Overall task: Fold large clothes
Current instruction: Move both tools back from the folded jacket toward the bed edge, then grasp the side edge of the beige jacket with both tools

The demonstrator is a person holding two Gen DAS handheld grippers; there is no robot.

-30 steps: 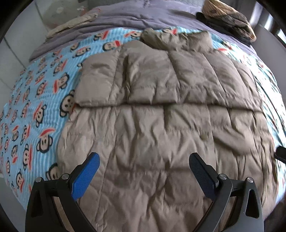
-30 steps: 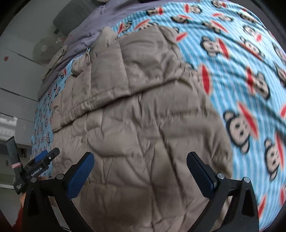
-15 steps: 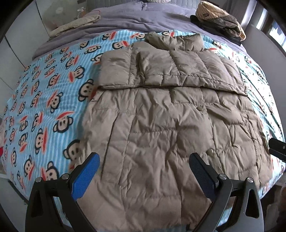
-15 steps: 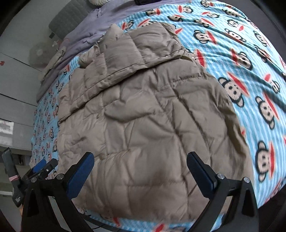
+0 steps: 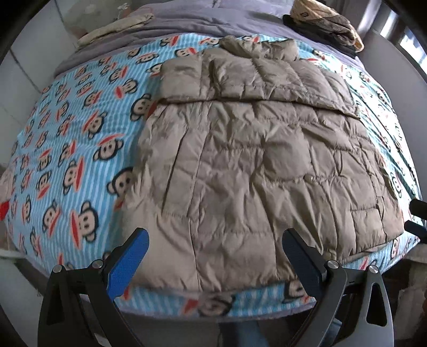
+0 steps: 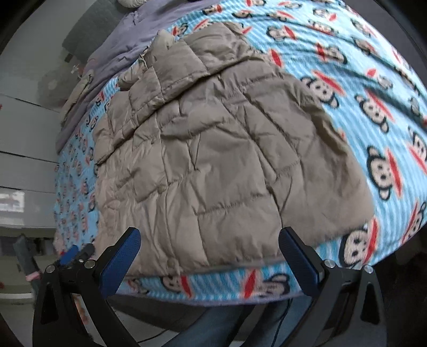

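Observation:
A large tan quilted puffer jacket (image 5: 253,160) lies flat on the bed, collar at the far end, both sleeves folded across its upper part. It also shows in the right wrist view (image 6: 213,160). My left gripper (image 5: 213,253) is open and empty, held back over the jacket's near hem at the bed's front edge. My right gripper (image 6: 210,253) is open and empty, held over the hem's right corner. The right gripper's tip shows at the right edge of the left wrist view (image 5: 416,216).
The bed carries a blue monkey-print blanket (image 5: 66,133) and a purple duvet (image 5: 200,21) at the far end. A pile of dark and patterned clothes (image 5: 325,24) lies at the far right, a beige garment (image 5: 117,26) far left. The bed's front edge (image 6: 213,285) is near.
Both grippers have pulled back and up from the jacket toward the bed's front edge. More of the jacket and the blanket's edge shows now. Both stayed open.

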